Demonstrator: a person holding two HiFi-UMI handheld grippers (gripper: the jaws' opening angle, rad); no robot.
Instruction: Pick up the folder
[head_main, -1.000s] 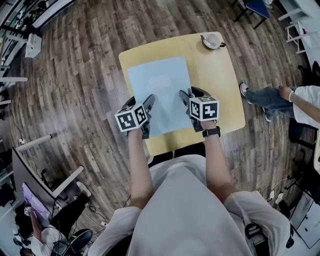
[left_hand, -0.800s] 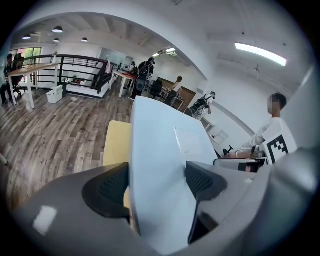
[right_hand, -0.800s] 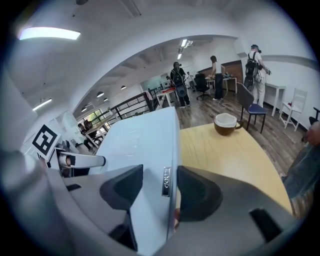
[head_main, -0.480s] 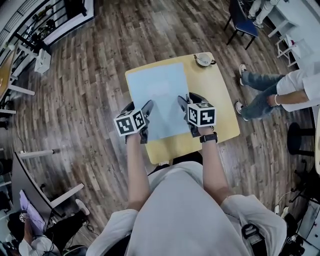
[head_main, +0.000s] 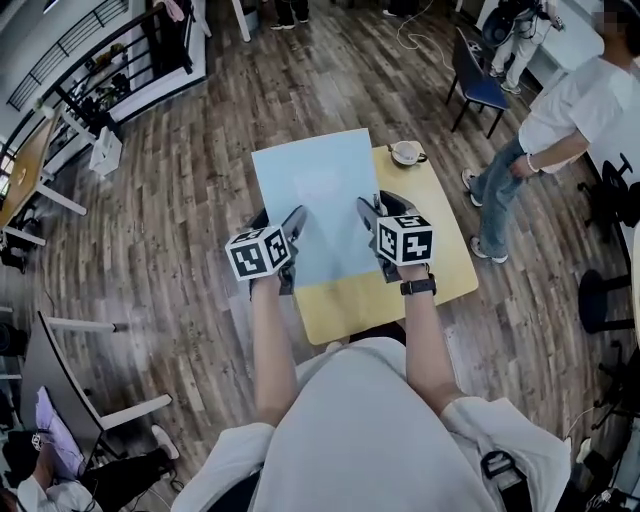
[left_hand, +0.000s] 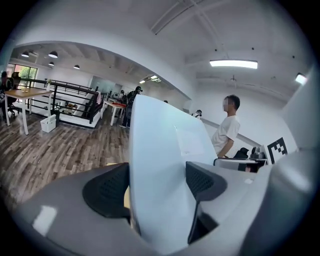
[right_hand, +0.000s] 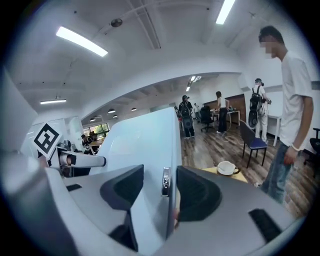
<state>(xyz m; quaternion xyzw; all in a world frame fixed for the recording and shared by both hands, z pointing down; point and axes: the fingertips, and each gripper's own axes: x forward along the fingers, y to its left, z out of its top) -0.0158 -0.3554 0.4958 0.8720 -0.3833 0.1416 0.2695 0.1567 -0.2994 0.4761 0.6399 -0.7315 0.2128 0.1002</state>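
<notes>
Folder (head_main: 315, 190) up off table (head_main: 450, 255) since 1s ago.

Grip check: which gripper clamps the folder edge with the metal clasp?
The right gripper: a metal clasp sits between its jaws on the folder; the left gripper holds a plain edge.

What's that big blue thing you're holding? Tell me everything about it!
It is a closed folder, pale blue, thin, flat, rectangular, smooth like plastic. A faint label box marks its cover, and a small metal piece shows at its right edge. It is held up in the air over the yellow table. Only the grippers seem to touch it: the left gripper clamps its left edge, the right gripper its right edge, both near the person's end.
</notes>
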